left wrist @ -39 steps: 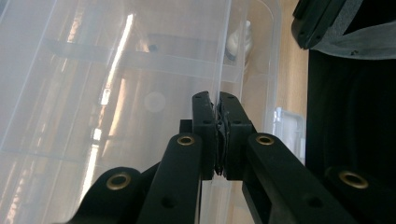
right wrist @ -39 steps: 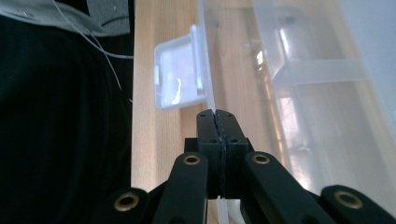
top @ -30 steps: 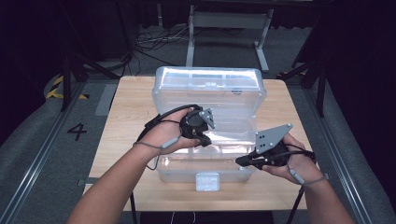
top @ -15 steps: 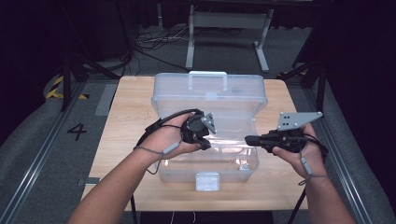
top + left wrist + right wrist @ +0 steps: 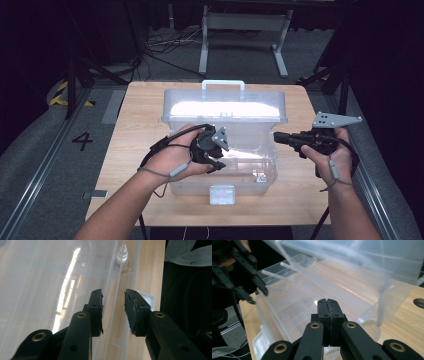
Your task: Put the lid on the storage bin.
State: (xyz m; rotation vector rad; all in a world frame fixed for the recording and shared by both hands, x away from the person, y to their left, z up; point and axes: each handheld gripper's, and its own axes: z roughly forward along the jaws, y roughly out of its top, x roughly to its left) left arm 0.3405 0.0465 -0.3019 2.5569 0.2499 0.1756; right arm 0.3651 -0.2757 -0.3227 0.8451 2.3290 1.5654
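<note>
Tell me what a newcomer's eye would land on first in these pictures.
The big clear plastic storage box at the middle of the wooden table stands out first, its lid raised at the far side with a white handle on top. The left gripper sits at the box's near left part, jaws open astride its clear wall, while the right gripper points at the box's right end with jaws shut on nothing.

The left gripper [image 5: 113, 312] — jaws apart — straddles the clear box wall [image 5: 113, 277], with wooden table [image 5: 150, 267] at upper right.
</note>
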